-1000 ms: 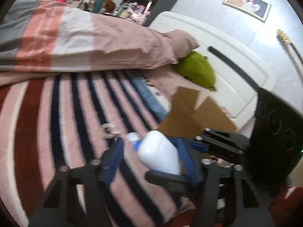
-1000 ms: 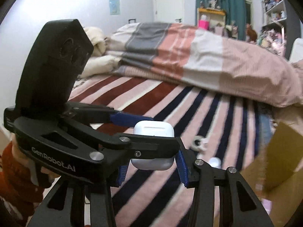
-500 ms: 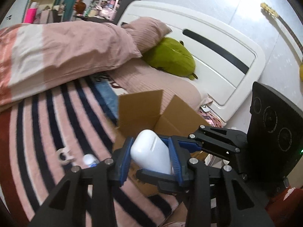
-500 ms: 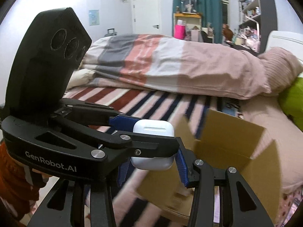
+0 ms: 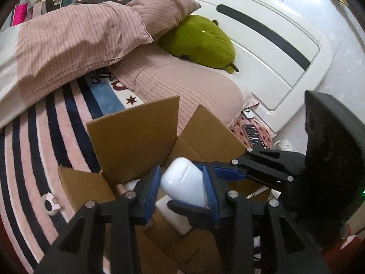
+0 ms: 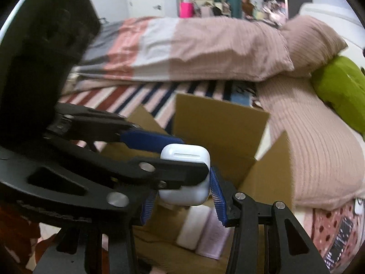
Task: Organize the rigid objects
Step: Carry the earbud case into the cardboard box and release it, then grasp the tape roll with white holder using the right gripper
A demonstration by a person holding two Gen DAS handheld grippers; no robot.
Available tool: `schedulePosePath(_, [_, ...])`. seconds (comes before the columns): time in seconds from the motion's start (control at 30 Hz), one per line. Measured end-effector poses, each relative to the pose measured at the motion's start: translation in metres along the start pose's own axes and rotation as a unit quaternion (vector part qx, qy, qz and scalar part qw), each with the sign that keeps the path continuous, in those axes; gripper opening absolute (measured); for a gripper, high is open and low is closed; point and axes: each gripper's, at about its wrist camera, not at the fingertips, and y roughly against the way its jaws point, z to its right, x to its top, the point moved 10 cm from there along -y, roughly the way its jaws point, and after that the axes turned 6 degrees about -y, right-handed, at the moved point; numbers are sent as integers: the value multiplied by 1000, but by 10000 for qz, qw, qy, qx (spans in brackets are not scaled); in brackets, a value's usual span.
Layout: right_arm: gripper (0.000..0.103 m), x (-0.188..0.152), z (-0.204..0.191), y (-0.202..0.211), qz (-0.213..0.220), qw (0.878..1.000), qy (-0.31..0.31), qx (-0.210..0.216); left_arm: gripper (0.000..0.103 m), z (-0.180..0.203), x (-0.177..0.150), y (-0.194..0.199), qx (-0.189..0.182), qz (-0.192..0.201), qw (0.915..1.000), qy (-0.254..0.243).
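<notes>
A white earbud case [image 5: 183, 181] is clamped between blue pads from both sides. My left gripper [image 5: 181, 183] and my right gripper [image 6: 182, 194] both grip the case [image 6: 185, 173] and hold it above an open cardboard box [image 5: 134, 134] on the striped bed cover. The right gripper crosses in from the right in the left wrist view. The box [image 6: 219, 123] holds white and pale pink packets [image 6: 203, 233].
A small white tape ring [image 5: 50, 204] lies on the striped cover left of the box. A green plush [image 5: 200, 41], pink pillows [image 5: 164, 11] and a white headboard [image 5: 269, 45] lie beyond. A phone [image 5: 254, 135] lies by the bed edge.
Both grippers have carried the earbud case from over the striped cover to above the open box. The box now fills the middle of both views.
</notes>
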Motion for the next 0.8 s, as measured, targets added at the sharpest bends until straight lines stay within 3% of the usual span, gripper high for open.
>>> schedulePosePath(0.07, [41, -1, 7, 0, 8, 9999, -83, -78, 61, -1, 1, 5, 92, 87, 9999, -68])
schedulePosePath(0.13, [46, 0, 6, 3, 37, 9999, -93, -30, 69, -5, 1, 17, 185, 243, 9995, -62])
schedulePosePath(0.3, [51, 5, -17, 18, 304, 9994, 104, 92, 75, -27, -6, 59, 624, 569, 9964, 21])
schedulePosePath(0.47, [51, 14, -74, 32, 583, 9959, 455, 514, 76, -60, -24, 113, 1110, 895, 9896, 177])
schedulePosePath(0.63, [51, 11, -140, 26, 527, 9902, 944, 879, 77, -110, -63, 162, 1731, 1099, 9776, 479])
schedulePosePath(0.8, [51, -1, -191, -8, 214, 9865, 1215, 1080, 77, -158, -114, 186, 2011, 1117, 9695, 843])
